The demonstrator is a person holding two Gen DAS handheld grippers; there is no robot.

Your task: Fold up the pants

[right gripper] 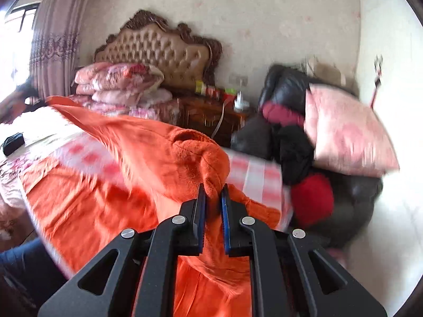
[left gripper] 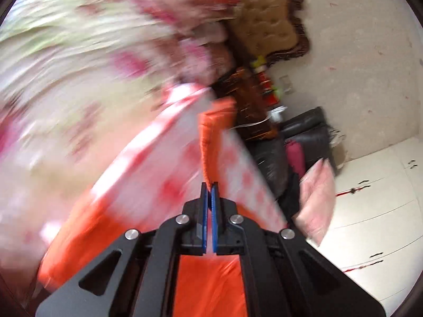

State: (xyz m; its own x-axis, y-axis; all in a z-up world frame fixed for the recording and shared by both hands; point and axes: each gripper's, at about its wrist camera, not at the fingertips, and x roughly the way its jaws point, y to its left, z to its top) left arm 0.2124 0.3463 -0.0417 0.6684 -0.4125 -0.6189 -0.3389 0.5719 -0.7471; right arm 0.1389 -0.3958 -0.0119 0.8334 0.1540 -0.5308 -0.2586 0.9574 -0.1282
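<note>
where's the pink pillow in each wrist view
Left wrist: pink pillow at lower right, right of the left gripper, against the black sofa.
Right wrist: pink pillow at right of centre, on the black sofa.
Shared landmark: the tufted headboard.

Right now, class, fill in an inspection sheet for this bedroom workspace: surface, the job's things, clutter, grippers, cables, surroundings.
Surface: bed under a pink-and-white checked cover, partly blurred.
Job's things: orange fleece pants, lifted and bunched above an orange cloth spread on the bed.
Clutter: dark flat object on the bed; pink pillow on a black armchair with dark and red clothes; stacked pink bedding at the headboard.
Grippers: left gripper shut on a thin edge of the pants; right gripper shut on a thick fold.
Cables: white cable hanging from the nightstand.
Surroundings: tufted headboard, curtained window, white cabinets.
</note>
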